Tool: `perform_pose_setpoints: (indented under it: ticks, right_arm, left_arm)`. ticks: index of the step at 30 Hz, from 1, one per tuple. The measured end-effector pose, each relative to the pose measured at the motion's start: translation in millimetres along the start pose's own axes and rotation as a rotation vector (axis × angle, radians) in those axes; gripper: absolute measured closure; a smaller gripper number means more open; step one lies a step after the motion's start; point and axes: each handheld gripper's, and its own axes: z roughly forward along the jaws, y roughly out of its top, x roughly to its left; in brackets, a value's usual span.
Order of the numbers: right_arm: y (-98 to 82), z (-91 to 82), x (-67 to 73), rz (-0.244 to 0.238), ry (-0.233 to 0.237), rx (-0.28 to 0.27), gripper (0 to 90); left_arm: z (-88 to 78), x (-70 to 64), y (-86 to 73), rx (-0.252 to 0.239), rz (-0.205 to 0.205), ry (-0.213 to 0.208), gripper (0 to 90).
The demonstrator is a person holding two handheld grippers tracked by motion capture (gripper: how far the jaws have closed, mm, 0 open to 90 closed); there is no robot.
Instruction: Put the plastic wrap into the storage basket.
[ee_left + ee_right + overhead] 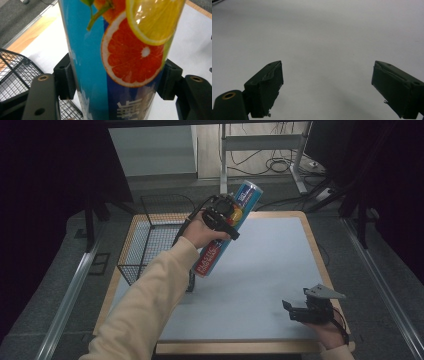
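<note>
Left tool (226,215): its black jaws are clamping the smooth sides of the tube, one pad pressing on each side, as the left gripper view is showing.
Tube (227,234): a tall glossy cylinder, printed blue with orange and lemon slices, is hanging tilted above the desk at about 12 o'clock, its top leaning toward 1 o'clock.
Right tool (300,310): matte black, resting near the desk's 5 o'clock corner, its jaws standing wide with nothing between them.
Desk (270,265): a flat, pale grey matte top with a wooden rim is lying under both tools.
Basket (145,240): a black wire-mesh box is sitting at about 10 o'clock, beside the tube.
</note>
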Motion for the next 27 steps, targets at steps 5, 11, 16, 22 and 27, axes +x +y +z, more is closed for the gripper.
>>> perform_pose_setpoints:
  ticks: [5,11,16,22,27]
  right_arm:
    - [0.0,-0.5,-0.7,-0.001,0.000,0.001,10.3]
    - [-0.3,-0.6,-1.3,0.003,0.000,0.001,10.4]
    - [0.0,-0.3,-0.8,-0.001,0.001,0.001,10.4]
    - [-0.3,0.6,-1.3,-0.001,-0.001,0.004,10.4]
    - [-0.1,0.4,-0.7,-0.003,-0.004,0.001,10.4]
  left_arm:
    - [-11.8,5.9,6.2,-0.017,-0.006,0.017,32.0]
    - [-21.6,18.0,4.0,-0.014,-0.018,0.039,32.0]
    - [-27.7,30.6,-2.4,-0.018,-0.039,0.056,32.0]
    - [-34.4,44.4,-13.0,-0.016,-0.059,0.074,32.0]
    - [-40.2,54.5,-21.0,-0.010,-0.073,0.084,32.0]
